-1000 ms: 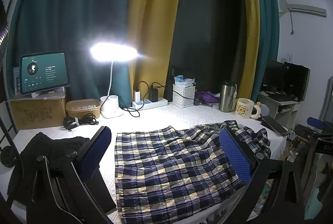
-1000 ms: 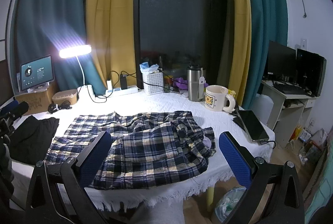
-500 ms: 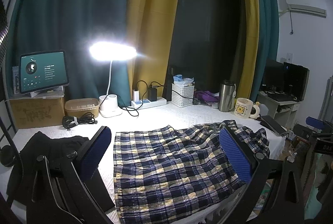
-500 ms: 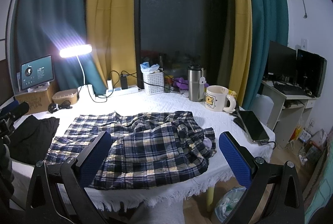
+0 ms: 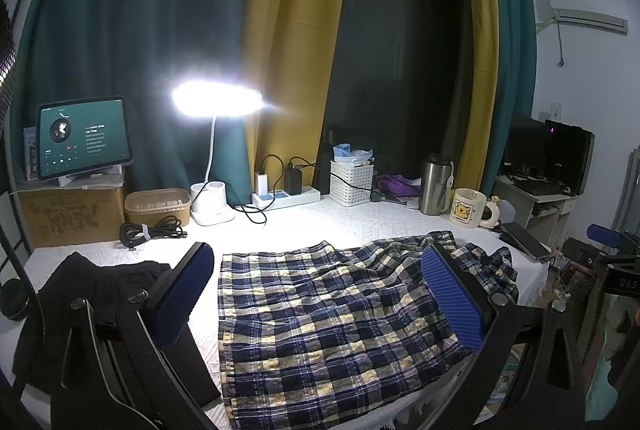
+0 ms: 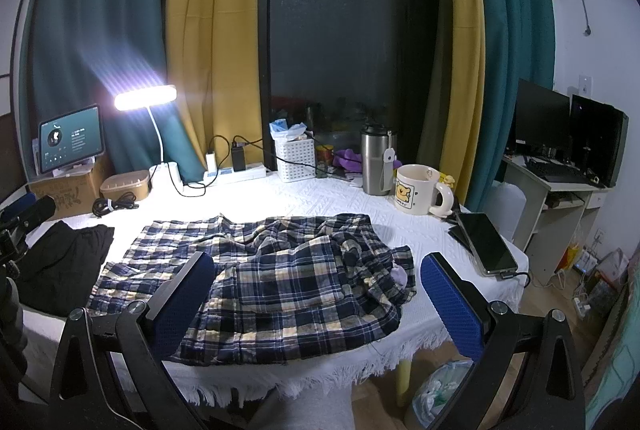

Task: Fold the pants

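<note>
Barely begun: plaid pants (image 6: 280, 278) lay rumpled, unfolded beside the mug (image 6: 416, 194); left claw (image 5: 316, 298) and right claw (image 6: 316, 306) spread wide, empty.

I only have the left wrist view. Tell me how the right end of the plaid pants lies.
Observer: In the right wrist view the plaid pants are bunched up at their right end, with a small pale lilac patch showing among the folds.
Operator: Report the right claw.
Observer: The right claw is open with nothing between its fingers, and it is held above the near right part of the pants.
Operator: Check under that corner of the table.
Observer: A yellow table leg stands below the fringed cloth, and a bin lined with a pale bag stands on the floor beside it.
</note>
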A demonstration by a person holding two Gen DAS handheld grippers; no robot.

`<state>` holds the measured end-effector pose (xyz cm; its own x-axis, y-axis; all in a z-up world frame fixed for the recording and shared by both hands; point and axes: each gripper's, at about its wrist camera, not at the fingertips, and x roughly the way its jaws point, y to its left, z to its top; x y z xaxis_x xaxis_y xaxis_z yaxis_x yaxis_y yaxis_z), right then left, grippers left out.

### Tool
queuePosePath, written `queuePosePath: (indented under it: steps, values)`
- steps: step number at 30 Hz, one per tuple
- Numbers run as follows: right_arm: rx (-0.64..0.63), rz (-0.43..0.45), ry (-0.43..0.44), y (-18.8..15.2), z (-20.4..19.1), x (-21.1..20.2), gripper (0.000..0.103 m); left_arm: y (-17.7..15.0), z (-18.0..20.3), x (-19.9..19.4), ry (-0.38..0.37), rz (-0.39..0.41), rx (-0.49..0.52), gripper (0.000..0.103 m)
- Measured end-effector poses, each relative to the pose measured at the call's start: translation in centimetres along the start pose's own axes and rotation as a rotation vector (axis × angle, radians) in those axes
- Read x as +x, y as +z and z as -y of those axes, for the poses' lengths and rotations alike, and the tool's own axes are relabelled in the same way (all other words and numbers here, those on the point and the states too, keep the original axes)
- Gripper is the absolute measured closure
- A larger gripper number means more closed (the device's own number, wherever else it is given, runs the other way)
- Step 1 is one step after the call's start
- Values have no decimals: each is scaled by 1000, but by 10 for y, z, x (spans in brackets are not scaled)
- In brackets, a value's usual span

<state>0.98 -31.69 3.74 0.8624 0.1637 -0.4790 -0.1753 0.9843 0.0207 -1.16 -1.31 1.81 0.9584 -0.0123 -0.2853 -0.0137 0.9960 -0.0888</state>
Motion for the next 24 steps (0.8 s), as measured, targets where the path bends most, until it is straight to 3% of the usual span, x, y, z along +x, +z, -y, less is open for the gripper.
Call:
queuePosePath:
  steps: [11, 24]
  values:
    - [-2, -18, 5, -2, -1, 7, 0, 4, 1, 2, -1, 3, 9, 1]
    - [-3, -114, 7, -12, 16, 62, 0, -2, -8, 42, 22, -73, 20, 1]
